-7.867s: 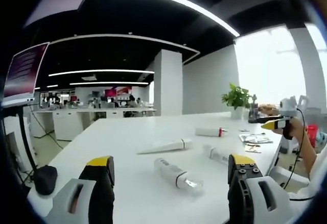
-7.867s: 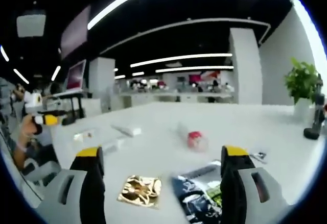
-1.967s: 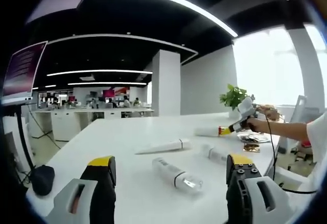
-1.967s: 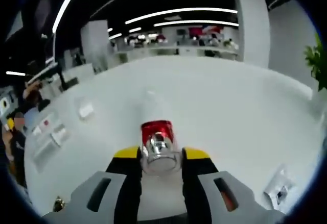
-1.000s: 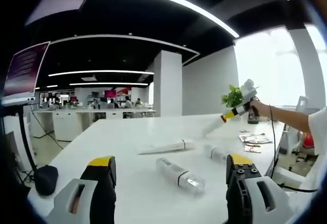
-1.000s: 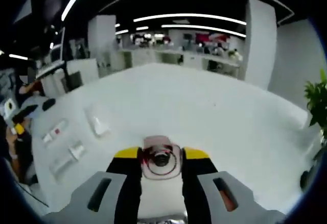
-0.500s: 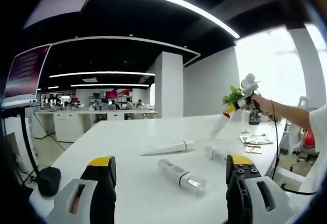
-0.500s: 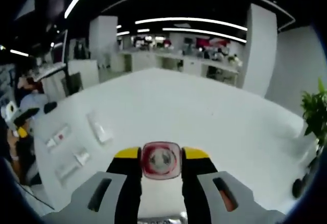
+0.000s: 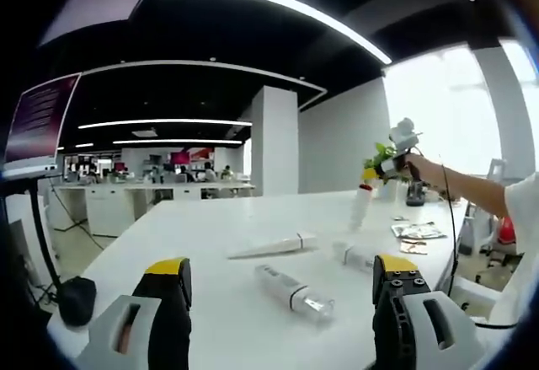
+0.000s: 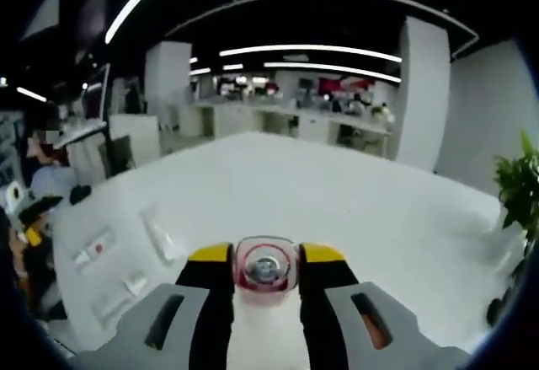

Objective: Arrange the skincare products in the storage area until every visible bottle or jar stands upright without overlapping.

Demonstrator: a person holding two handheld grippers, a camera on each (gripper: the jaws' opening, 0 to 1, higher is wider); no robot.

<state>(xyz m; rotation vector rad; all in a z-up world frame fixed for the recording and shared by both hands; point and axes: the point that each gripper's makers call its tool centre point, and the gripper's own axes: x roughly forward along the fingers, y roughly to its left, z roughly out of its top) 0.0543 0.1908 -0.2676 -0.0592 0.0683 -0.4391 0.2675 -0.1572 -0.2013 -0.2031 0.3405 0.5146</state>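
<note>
Grey left gripper (image 9: 282, 302), yellow-tipped black jaws (screws visible).

A white table (image 9: 210, 243) carries three tubes lying flat (image 9: 294, 291), one upright bottle (image 9: 360, 208) and packets (image 9: 413, 231).

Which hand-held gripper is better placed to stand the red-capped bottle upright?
The right hand-held gripper: its jaws are already shut on the red-capped bottle, holding it roughly upright just above the white table. The left hand-held gripper is open, facing the bottles lying flat.
</note>
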